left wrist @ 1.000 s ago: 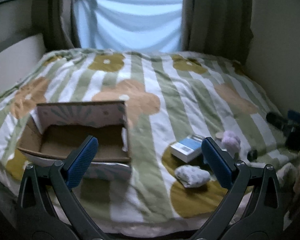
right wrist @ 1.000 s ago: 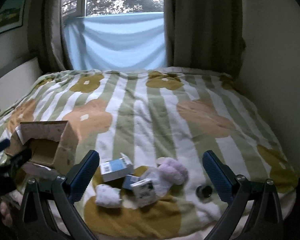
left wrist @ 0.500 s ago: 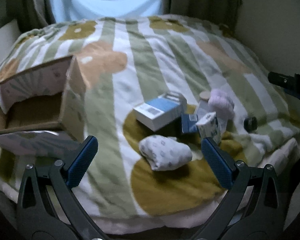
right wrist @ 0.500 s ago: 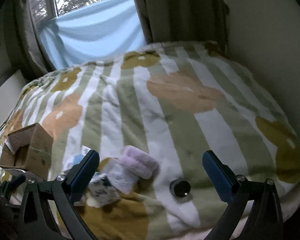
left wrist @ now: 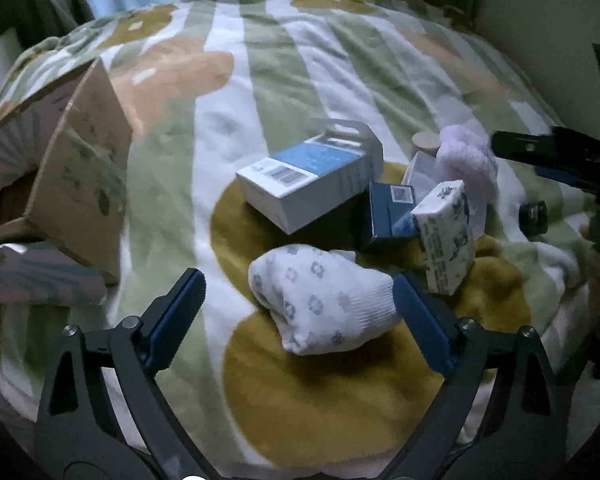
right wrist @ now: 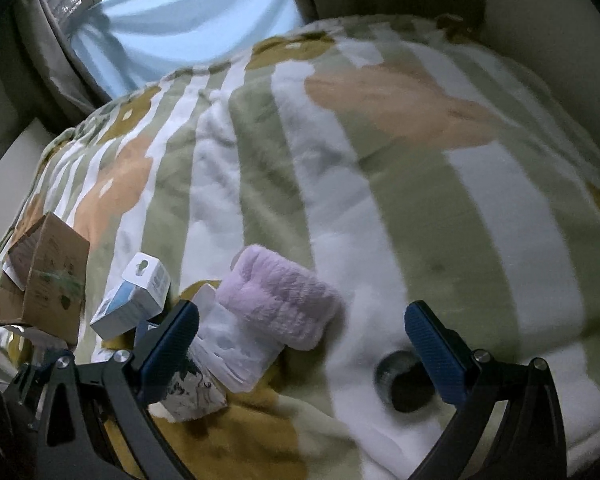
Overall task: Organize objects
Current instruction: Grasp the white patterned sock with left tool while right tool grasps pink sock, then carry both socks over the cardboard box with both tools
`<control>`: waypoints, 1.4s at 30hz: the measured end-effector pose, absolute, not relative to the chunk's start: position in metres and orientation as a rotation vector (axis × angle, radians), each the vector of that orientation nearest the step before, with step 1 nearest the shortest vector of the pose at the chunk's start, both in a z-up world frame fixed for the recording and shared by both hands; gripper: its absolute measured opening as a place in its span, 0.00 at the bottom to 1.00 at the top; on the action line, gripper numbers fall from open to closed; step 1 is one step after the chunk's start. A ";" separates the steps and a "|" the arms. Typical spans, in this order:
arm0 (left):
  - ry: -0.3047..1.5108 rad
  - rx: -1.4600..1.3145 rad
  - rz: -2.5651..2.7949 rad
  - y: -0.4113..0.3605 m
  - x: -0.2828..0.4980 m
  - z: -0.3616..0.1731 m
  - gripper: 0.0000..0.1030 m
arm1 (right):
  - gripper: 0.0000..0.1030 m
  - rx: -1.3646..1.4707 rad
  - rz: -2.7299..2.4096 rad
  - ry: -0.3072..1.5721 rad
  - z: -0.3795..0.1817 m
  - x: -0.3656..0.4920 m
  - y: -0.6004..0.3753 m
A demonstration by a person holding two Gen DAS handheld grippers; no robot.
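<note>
The left gripper (left wrist: 298, 306) is spread wide and grasps nothing; its blue fingers (left wrist: 176, 320) flank a rolled white sock (left wrist: 320, 304) with a small flower print, which lies on the striped blanket (left wrist: 260, 80) without touching the finger on the left, while the other finger stands just beside its cuff end. Behind the sock rest a white and blue box (left wrist: 308, 184), a dark blue box (left wrist: 388, 216) and a patterned tissue pack (left wrist: 446, 236), grouped close together. A lilac fluffy roll (left wrist: 466, 160) sits behind the tissue pack. An open cardboard box (left wrist: 60, 168) stands well apart at the left. The right gripper (right wrist: 302, 342) is likewise released and empty, held near a small dark round item (right wrist: 404, 380) that lies on the blanket just beside one blue finger. The lilac fluffy roll (right wrist: 278, 300) rests between the fingers, further back.
</note>
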State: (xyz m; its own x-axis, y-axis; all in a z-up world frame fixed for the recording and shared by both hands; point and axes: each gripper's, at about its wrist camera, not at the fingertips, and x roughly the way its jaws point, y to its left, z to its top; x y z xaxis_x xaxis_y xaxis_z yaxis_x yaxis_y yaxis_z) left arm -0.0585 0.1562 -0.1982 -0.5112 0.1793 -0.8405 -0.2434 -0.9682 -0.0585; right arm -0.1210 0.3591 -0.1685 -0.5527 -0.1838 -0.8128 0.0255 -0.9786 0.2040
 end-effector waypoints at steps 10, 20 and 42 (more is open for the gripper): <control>0.125 -1.410 2.492 0.171 -0.065 -0.210 0.79 | 0.99 1.487 -2.589 -0.233 -0.200 -0.148 0.341; 0.085 -1.393 2.503 0.171 -0.063 -0.211 0.67 | 0.80 1.509 -2.544 -0.294 -0.210 -0.153 0.344; 0.022 -1.289 2.563 0.147 -0.038 -0.170 0.65 | 0.52 1.402 -2.603 -0.336 -0.172 -0.129 0.348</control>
State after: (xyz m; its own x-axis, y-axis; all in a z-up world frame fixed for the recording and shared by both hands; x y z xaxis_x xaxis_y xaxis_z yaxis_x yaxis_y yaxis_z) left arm -0.0383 0.1473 -0.1705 -0.5669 0.2340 -0.7898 -0.2475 -0.9629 -0.1077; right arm -0.1294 0.3478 -0.1724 -0.5453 -0.2504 -0.8000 0.0392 -0.9609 0.2741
